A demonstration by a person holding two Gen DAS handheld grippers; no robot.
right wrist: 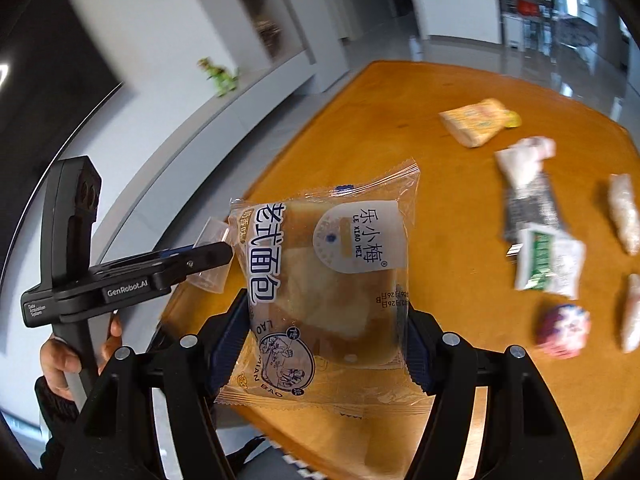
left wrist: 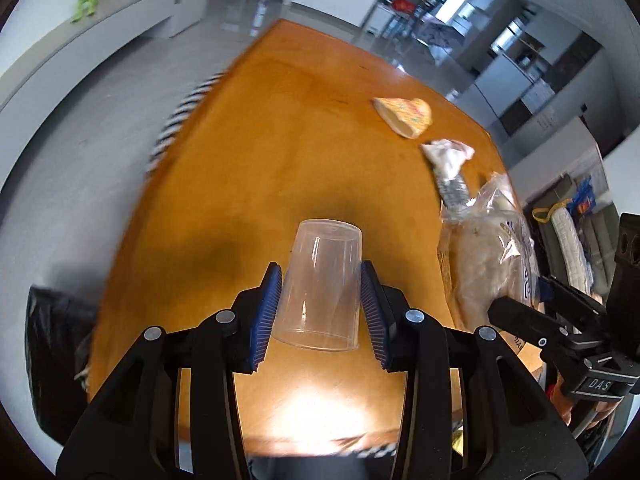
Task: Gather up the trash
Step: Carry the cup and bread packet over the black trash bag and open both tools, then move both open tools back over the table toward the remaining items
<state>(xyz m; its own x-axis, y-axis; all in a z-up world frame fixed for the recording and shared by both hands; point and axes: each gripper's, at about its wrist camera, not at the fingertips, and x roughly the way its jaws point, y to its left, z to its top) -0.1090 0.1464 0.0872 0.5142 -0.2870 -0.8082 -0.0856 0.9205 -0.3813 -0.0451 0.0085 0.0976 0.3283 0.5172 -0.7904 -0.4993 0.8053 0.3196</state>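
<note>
My left gripper (left wrist: 320, 296) is shut on a clear plastic cup (left wrist: 320, 284), held upside down above the round wooden table (left wrist: 260, 152). My right gripper (right wrist: 320, 320) is shut on a clear bread packet (right wrist: 324, 280) with Chinese print, lifted above the table (right wrist: 400, 92). The packet also shows in the left wrist view (left wrist: 488, 256), with the right gripper (left wrist: 560, 316) at the right edge. The left gripper and its cup (right wrist: 212, 256) show at the left of the right wrist view.
Trash lies on the table: a yellow wrapper (left wrist: 404, 114), a white crumpled wrapper (left wrist: 448, 156), a green-and-white sachet (right wrist: 548, 264), a pink ball-like wrapper (right wrist: 564, 330), pale packets (right wrist: 624, 212). A black trash bag (left wrist: 56, 352) hangs at the table's left edge.
</note>
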